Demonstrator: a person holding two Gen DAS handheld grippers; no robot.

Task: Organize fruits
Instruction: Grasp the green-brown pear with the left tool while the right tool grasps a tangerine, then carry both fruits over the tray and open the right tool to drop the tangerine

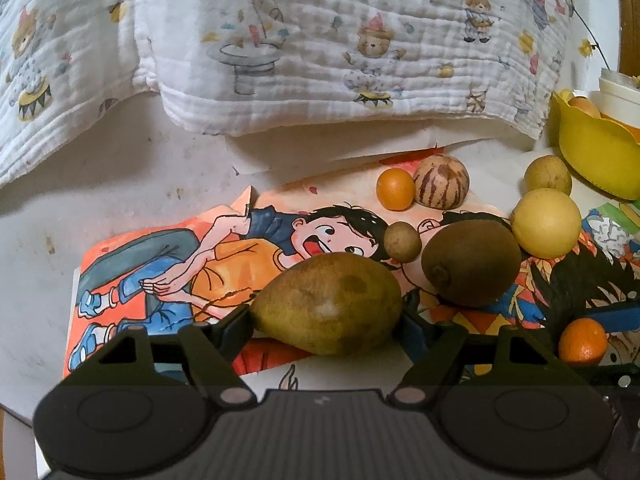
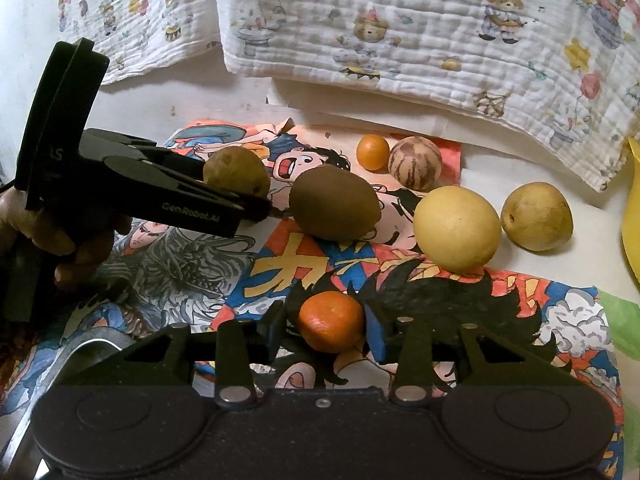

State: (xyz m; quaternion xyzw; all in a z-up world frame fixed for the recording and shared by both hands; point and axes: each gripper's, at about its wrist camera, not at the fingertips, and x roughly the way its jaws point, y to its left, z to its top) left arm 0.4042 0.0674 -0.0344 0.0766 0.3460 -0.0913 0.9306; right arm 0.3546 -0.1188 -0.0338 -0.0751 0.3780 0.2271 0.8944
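My left gripper is shut on a brown-green pear; it also shows in the right wrist view, held by the left gripper. My right gripper is shut on a small orange mandarin, which also shows in the left wrist view. On the cartoon paper lie a brown kiwi, a yellow lemon-like fruit, a tan round fruit, a small orange and a striped round fruit.
A yellow bowl with fruit stands at the far right, beside a white cup. A printed white cloth covers the back. A small brown fruit lies by the kiwi. A metal bar is at lower left.
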